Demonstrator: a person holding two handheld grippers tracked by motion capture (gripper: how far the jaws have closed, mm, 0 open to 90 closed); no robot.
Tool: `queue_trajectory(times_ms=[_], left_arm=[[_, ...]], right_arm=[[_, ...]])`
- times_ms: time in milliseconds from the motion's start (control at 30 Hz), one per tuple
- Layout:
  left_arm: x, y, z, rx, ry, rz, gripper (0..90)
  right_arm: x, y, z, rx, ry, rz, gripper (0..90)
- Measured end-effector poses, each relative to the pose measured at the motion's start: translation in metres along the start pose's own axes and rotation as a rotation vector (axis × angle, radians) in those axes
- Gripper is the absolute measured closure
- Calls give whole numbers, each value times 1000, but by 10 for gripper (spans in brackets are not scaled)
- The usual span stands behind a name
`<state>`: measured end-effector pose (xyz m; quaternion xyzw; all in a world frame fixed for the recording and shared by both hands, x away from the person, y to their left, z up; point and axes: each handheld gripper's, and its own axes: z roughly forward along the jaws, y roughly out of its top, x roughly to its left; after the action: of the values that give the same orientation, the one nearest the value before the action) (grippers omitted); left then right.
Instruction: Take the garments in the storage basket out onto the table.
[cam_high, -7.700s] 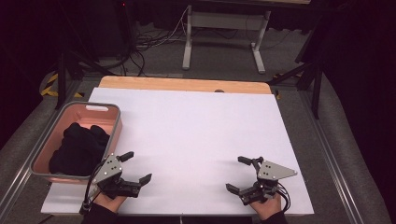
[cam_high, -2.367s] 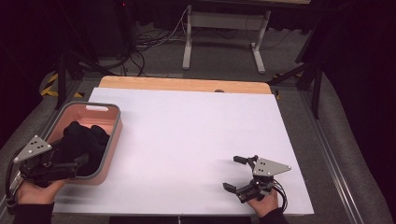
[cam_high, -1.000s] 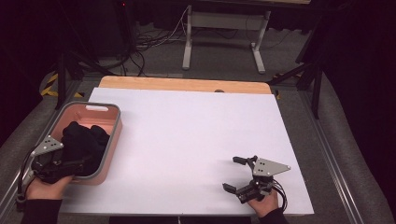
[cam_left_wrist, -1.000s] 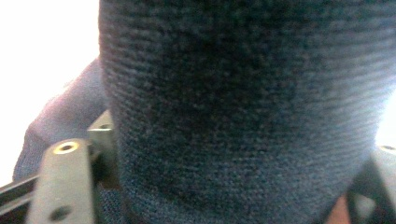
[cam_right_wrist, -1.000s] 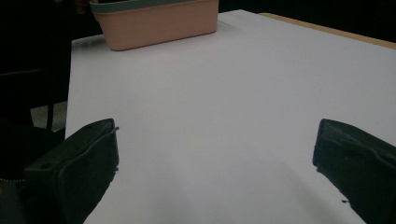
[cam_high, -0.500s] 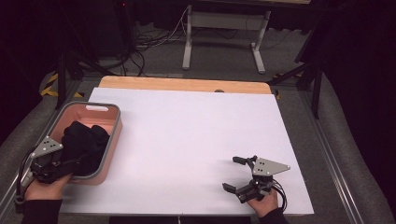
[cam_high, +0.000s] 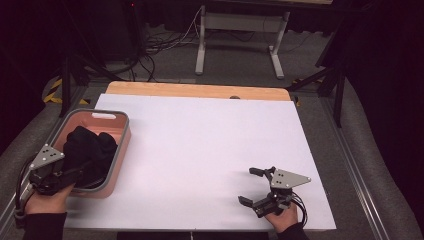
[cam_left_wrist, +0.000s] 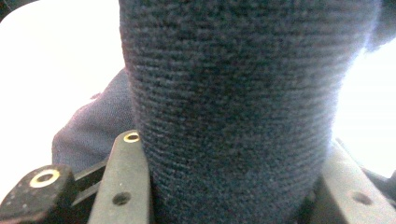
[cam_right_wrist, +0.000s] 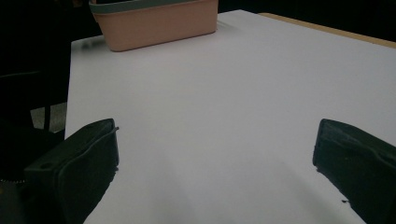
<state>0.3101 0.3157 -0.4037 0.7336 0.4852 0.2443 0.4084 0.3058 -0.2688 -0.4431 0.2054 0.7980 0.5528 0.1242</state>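
A pink bin stands at the left edge of the white table, with a heap of dark knitted cloth inside. My left gripper reaches over the bin's near rim into the heap. In the left gripper view its jaws press on a thick roll of the dark cloth from both sides; they have just been closing on it. My right gripper rests near the table's front right, open, nothing between its jaws; the bin lies far ahead of it.
A wooden strip runs along the table's far edge. Behind it on the dark floor stand a metal stand and loose cables. Grey padded rails flank the table.
The left hand went from the table's front to the bin's near side and has stayed there over the last second. The right gripper has not moved.
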Motion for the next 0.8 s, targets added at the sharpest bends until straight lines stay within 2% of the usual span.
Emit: queue_trajectory(times_ms=[167, 533, 800], left_arm=[[1, 9, -5, -29, 12, 2, 585], [4, 24, -18, -89, 1, -17, 586], [3, 39, -30, -139, -30, -24, 586]], right_arm=[[0, 0, 0, -1, 0, -1, 9], [1, 0, -1, -5, 0, -2, 9], [1, 0, -1, -6, 1, -3, 9]])
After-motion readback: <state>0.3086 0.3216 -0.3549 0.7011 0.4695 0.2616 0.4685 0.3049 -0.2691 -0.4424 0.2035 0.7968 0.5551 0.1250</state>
